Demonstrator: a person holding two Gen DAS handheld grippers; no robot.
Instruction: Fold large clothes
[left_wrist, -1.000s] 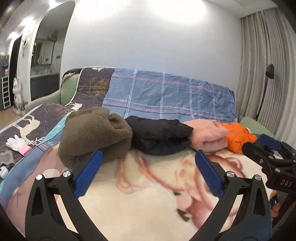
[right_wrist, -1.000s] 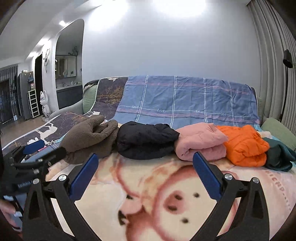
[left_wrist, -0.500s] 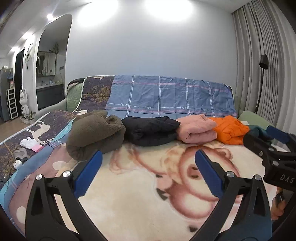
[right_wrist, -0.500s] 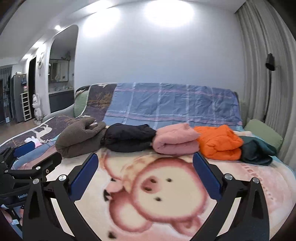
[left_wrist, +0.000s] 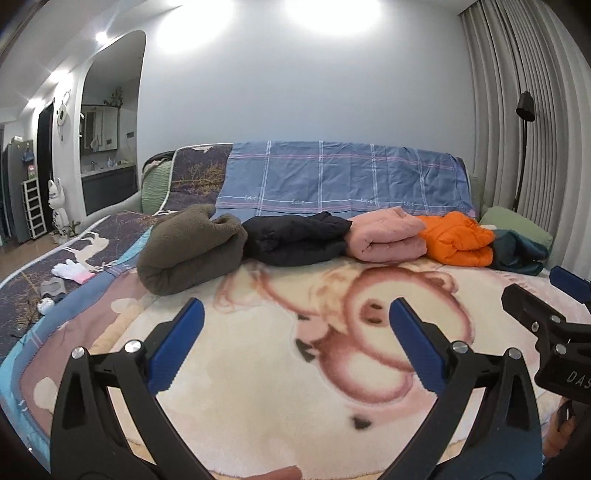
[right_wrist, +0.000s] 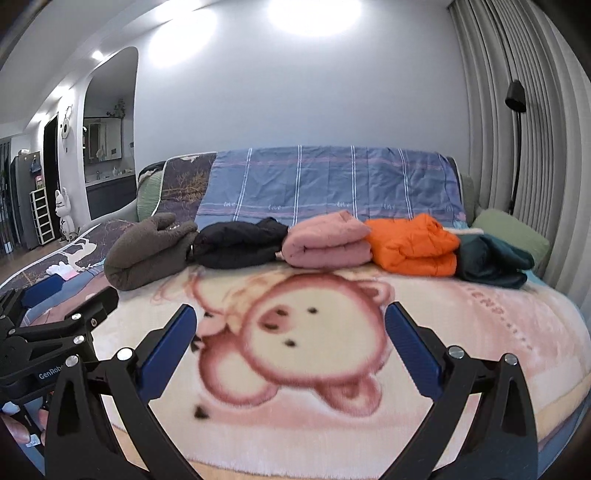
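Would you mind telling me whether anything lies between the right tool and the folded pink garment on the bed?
Nothing visible does. The right tool is open above bare pig-print blanket, and the pink garment sits beyond it in the row, touching the black garment and orange jacket.

Left gripper (left_wrist: 295, 334) held level, jaws spread wide and empty. Right gripper (right_wrist: 288, 332) alongside it, apparently just as wide, gripping nothing.
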